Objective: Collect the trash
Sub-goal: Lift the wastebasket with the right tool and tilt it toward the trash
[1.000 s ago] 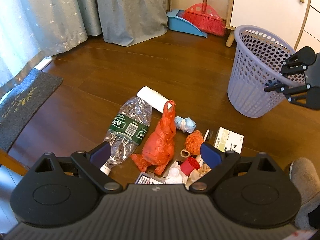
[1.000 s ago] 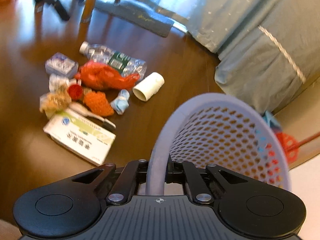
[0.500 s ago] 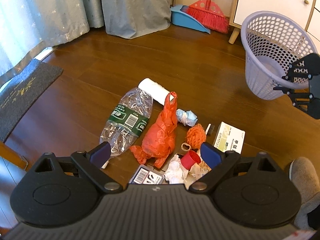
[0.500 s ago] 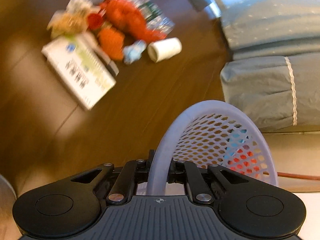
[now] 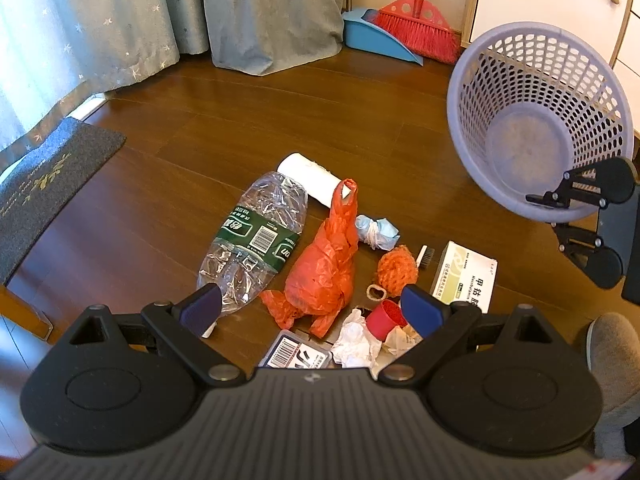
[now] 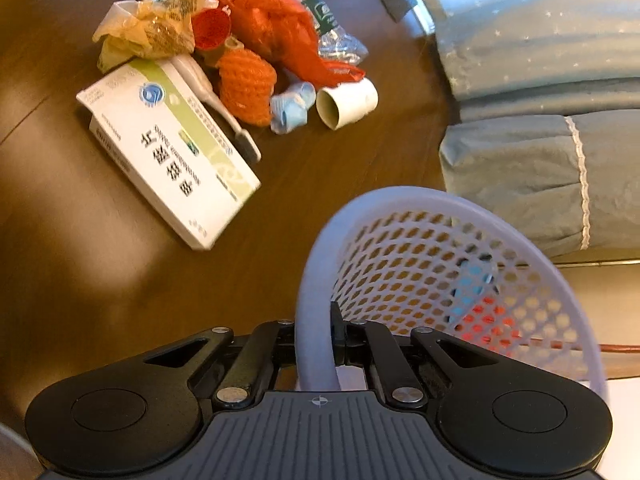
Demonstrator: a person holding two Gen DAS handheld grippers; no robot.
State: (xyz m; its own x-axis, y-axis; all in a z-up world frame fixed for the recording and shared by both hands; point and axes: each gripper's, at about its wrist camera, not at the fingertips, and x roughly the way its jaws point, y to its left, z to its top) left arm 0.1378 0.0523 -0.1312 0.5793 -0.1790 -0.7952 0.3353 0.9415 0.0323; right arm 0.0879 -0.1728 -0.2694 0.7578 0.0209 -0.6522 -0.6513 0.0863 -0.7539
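1. Right gripper (image 6: 316,344): jaws clenched on the rim of the lavender perforated plastic wastebasket (image 5: 536,120), which hangs tilted above the brown wooden floor (image 5: 280,120), mouth toward the litter.
2. Left gripper (image 5: 312,308): jaws spread wide, grasping nothing, above the pile.
3. Litter on floor, clustered: crushed clear plastic bottle (image 5: 256,240), orange plastic bag (image 5: 324,272), white cardboard tube (image 5: 308,178), white medicine box (image 6: 168,148), orange mesh ball (image 6: 246,84), red cap (image 5: 384,318), crumpled white paper (image 5: 356,340).

Tilted lavender basket (image 5: 536,120), floor trash pile, crushed bottle (image 5: 256,236), orange bag (image 5: 324,268)
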